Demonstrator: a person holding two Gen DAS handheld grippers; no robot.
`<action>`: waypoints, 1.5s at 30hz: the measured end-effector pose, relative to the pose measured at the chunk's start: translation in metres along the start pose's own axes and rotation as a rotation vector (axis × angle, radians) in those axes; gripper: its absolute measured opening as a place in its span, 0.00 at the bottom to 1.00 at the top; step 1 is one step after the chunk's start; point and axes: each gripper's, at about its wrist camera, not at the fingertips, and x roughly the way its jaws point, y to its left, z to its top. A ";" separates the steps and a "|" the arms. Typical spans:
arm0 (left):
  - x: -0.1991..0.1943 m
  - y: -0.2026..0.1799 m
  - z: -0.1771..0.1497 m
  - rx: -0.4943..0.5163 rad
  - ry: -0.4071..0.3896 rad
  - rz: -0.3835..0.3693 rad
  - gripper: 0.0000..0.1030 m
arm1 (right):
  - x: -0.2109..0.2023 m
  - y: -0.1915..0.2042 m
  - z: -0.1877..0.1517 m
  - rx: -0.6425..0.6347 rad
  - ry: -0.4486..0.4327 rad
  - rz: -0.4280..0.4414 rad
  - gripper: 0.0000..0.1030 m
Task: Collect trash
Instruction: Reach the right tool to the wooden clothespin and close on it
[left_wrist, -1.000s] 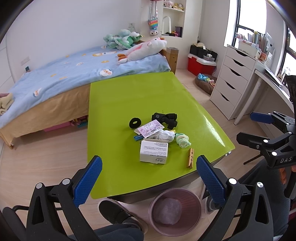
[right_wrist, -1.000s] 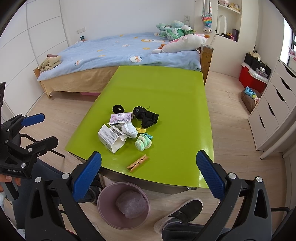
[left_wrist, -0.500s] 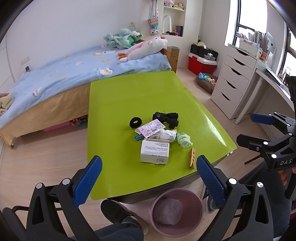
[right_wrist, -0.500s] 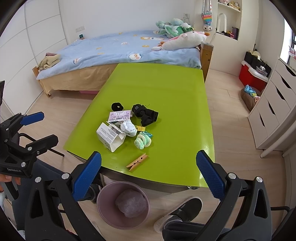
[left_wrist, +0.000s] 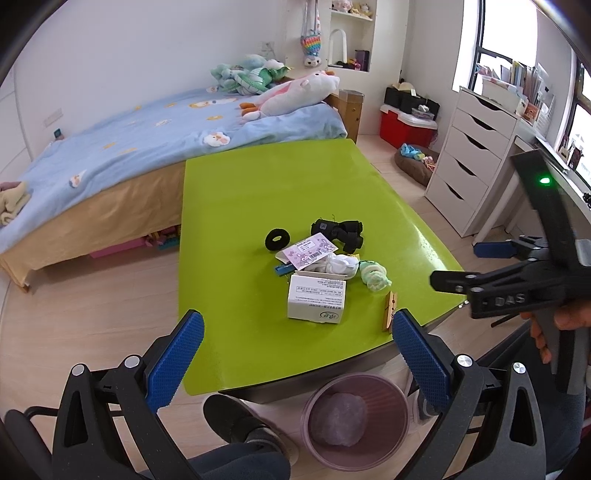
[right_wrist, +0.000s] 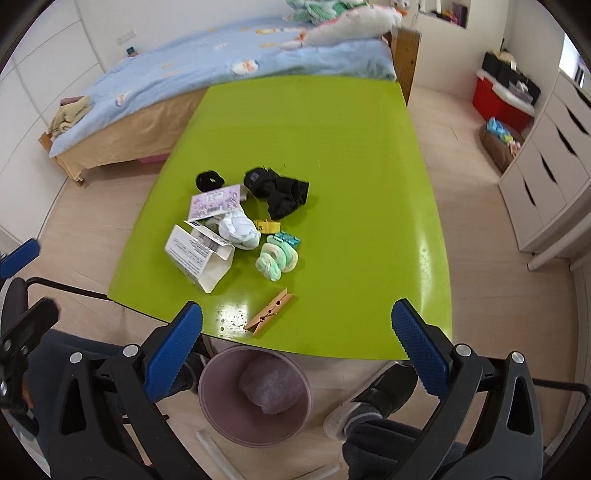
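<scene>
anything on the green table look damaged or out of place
The white cardboard box lies on its side with its end flap torn open. A wooden clothespin sits alone near the table edge, above the bin. Nothing has spilled.

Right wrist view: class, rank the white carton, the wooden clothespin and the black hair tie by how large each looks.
1. White carton, clearly largest.
2. Wooden clothespin.
3. Black hair tie.
The last two look close; the clothespin lies nearer the camera, so that order is unsure.

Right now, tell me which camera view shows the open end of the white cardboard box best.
The right wrist view: the white cardboard box turns its open end and raised flaps toward that camera. The left wrist view shows the same box by its closed printed side, with only the flap edge visible.
</scene>
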 end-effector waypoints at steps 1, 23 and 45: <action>0.000 0.001 -0.001 -0.001 0.000 0.002 0.95 | 0.010 -0.001 0.003 0.016 0.032 -0.004 0.97; 0.002 0.014 -0.011 -0.053 0.016 0.012 0.95 | 0.102 0.006 0.010 0.205 0.339 0.011 0.41; 0.037 0.001 0.011 -0.014 0.058 -0.019 0.95 | 0.060 -0.010 0.009 0.185 0.242 0.124 0.12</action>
